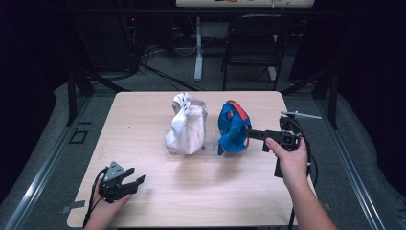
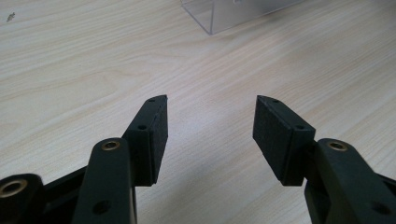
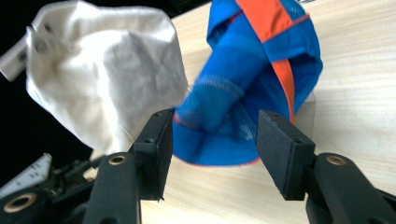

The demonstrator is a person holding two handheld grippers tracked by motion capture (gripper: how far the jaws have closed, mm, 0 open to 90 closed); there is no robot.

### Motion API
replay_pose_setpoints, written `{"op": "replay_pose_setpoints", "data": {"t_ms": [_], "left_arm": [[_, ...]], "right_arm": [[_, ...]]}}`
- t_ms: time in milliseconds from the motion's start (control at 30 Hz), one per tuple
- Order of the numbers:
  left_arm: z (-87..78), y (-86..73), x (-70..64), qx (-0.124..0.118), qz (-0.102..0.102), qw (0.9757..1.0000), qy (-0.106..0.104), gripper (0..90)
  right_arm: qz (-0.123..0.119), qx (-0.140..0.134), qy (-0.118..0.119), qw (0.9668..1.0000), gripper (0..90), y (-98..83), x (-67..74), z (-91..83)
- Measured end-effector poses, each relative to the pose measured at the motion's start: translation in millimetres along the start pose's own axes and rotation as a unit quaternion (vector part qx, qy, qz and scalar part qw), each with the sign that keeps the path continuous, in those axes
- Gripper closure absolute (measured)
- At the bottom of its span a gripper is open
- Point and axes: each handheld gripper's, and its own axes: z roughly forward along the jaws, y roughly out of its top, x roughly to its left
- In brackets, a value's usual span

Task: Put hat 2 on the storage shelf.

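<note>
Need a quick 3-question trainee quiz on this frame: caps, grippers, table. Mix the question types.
1. True or false: the right gripper has its pads clamped on the white cap.
2. Multiple choice: what lies between the left gripper's jaws? A) the blue cap B) bare table top C) a cable
3. Fill in: in the high view, the blue cap with the orange stripe stands to the ____ of the white cap.

Key:
1. False. Its jaws stand open, with the blue cap's brim between them.
2. B. They stand open over the bare wooden table.
3. Right.
</note>
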Motion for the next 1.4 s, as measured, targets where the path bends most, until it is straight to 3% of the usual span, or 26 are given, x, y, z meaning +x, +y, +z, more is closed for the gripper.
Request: {"op": "replay_pose_setpoints", "data": {"t_ms": [333,567,767,933,967,1233,1400], "left_arm": [[0.4,-0.1,-0.3,0.001,-0.001,1.0000,0.000,45.6],[0.6,-0.1,-0.5,-0.001,0.002,1.0000,0.001,45.7],[0.4,-0.3,-0.4,0.001,-0.002,1.0000,0.000,45.6],[1.3,-0.3,-1.2,0.001,0.000,1.0000,0.001,45.6],[1.6,-0.2,-1.4,0.002,0.002,1.0000,0.000,45.6],[2.6,-0.4,0.1,0.004,0.003,1.0000,-0.001,45.6],[2.1,-0.8,0.8,0.003,0.000,1.0000,0.000,45.7]], "right_arm": [[-0.029,-0.001,-0.027,0.9992,46.5,-32.4,-4.9,6.3],[-0.032,0.001,-0.029,0.9991,46.6,-56.5,-10.6,12.7],[-0.049,-0.015,-0.029,0.9983,46.6,-84.5,-15.3,16.2],[-0.069,-0.016,-0.035,0.9968,47.0,-103.8,-22.4,20.9],[-0.082,-0.020,-0.047,0.9954,47.1,-109.0,-26.4,23.2],[-0.097,-0.027,-0.048,0.9937,47.2,-121.6,-39.8,33.3],[-0.111,-0.025,-0.061,0.9916,47.0,-128.2,-43.4,41.8]]}}
